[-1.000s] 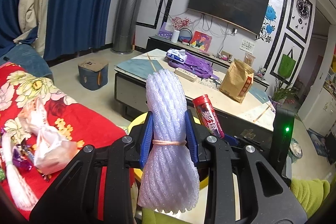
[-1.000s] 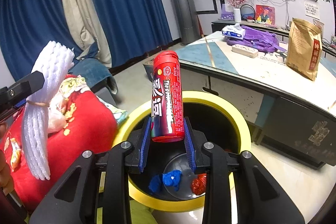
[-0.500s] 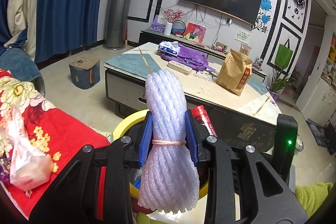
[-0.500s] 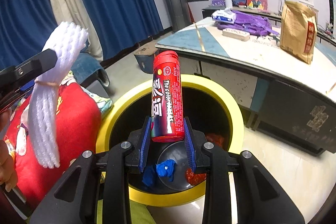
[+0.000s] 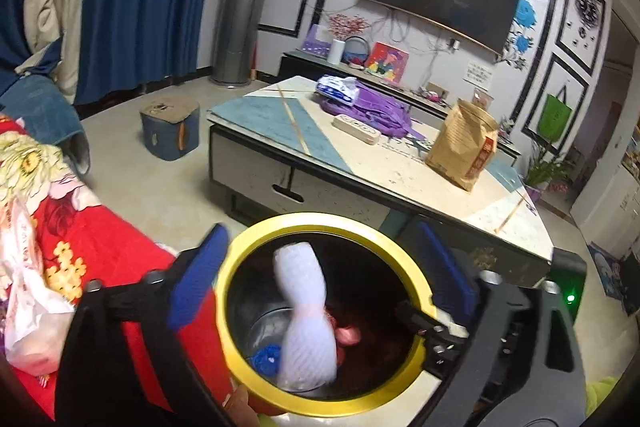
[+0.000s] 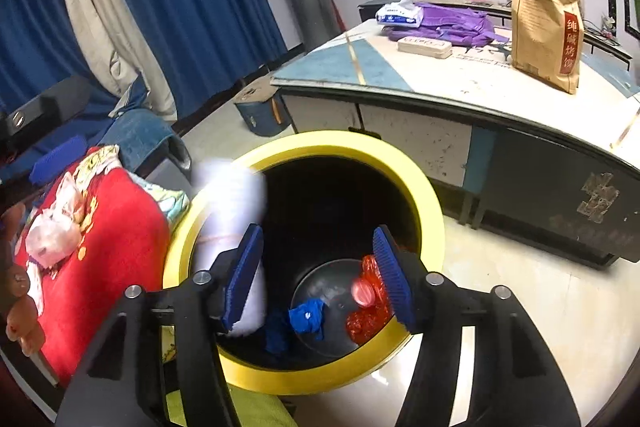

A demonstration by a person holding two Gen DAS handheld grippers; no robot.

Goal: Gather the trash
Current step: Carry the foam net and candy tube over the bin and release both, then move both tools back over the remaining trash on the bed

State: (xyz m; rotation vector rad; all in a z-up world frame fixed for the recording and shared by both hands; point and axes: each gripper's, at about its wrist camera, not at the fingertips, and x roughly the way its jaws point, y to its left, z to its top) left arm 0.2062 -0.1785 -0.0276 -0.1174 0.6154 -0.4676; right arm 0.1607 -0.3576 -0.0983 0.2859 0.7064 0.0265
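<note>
Now foam net in bin, below spread left tool.

Bin mouth open; table beyond, red cushion left.

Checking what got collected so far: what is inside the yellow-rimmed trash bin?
Inside the yellow-rimmed trash bin: a white foam net bundle dropping in, blurred, a red tube, blue scraps and red crumpled wrapping. Anything beneath the foam or against the dark walls is hidden.
</note>
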